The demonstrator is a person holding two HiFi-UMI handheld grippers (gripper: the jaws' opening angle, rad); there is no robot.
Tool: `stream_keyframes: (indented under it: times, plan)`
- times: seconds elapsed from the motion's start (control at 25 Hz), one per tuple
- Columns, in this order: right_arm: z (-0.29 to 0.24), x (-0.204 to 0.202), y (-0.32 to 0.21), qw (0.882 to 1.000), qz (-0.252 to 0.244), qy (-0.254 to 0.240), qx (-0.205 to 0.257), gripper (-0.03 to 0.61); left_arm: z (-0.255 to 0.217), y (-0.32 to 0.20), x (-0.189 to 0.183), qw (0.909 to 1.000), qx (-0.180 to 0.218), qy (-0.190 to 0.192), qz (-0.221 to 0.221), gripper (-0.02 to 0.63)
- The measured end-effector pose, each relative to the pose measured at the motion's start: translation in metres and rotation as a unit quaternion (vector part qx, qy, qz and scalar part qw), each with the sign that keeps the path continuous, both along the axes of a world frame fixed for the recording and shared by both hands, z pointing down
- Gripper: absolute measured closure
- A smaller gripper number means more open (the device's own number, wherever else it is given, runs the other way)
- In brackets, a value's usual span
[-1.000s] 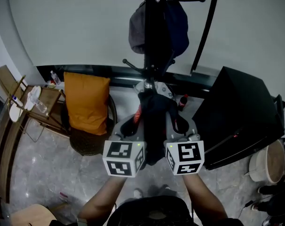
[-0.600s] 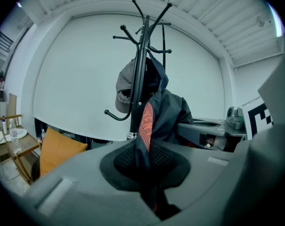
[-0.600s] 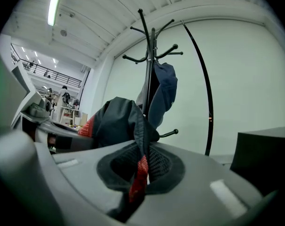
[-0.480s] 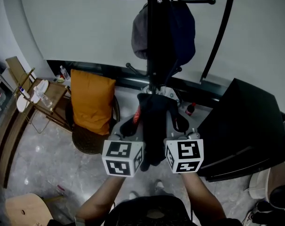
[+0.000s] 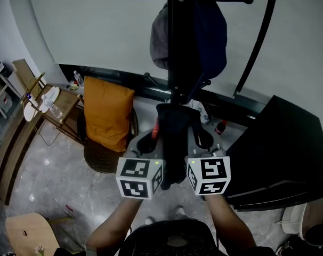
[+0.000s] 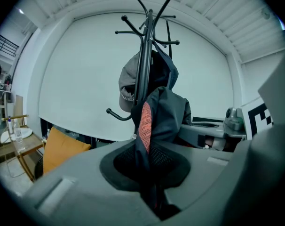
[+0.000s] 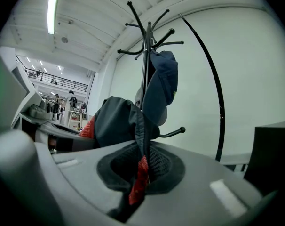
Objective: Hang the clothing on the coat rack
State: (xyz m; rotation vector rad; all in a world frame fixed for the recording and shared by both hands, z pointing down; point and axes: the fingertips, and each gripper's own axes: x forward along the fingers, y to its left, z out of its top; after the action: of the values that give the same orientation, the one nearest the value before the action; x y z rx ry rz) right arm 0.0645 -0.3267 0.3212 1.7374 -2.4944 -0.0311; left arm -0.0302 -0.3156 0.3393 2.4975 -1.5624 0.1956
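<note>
A dark garment with red mesh lining (image 5: 174, 137) is stretched between my two grippers, in front of the black coat rack (image 5: 178, 41). My left gripper (image 5: 146, 143) is shut on its left part; the red lining (image 6: 145, 124) shows between the jaws. My right gripper (image 5: 200, 140) is shut on the right part, and a red strip (image 7: 140, 180) hangs in its jaws. On the rack hang a grey cap (image 5: 160, 36) and a navy cap (image 5: 210, 33). The rack's upper hooks (image 6: 147, 18) and a lower hook (image 7: 173, 133) are bare.
An orange cushion (image 5: 107, 113) leans on a round chair at left. A wooden rack with bottles (image 5: 44, 105) stands further left. A black box (image 5: 281, 148) sits at right, and a curved black rod (image 5: 257, 41) rises by the wall. A pale stool (image 5: 28, 233) is at bottom left.
The view has shifted closer to the rack and a little left; the rack's top hooks now spread wider in the frame. Both grippers keep the garment between them at the same spacing.
</note>
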Motion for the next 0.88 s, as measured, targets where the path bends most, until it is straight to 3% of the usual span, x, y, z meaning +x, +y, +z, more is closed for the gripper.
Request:
stream_keyframes:
  times: [0.88]
  plan:
    - [0.014,-0.01,-0.026,1.0,-0.018,-0.001,-0.008,0.563,0.011,-0.025,0.005,1.0,-0.005,-0.005,0.003,0.578]
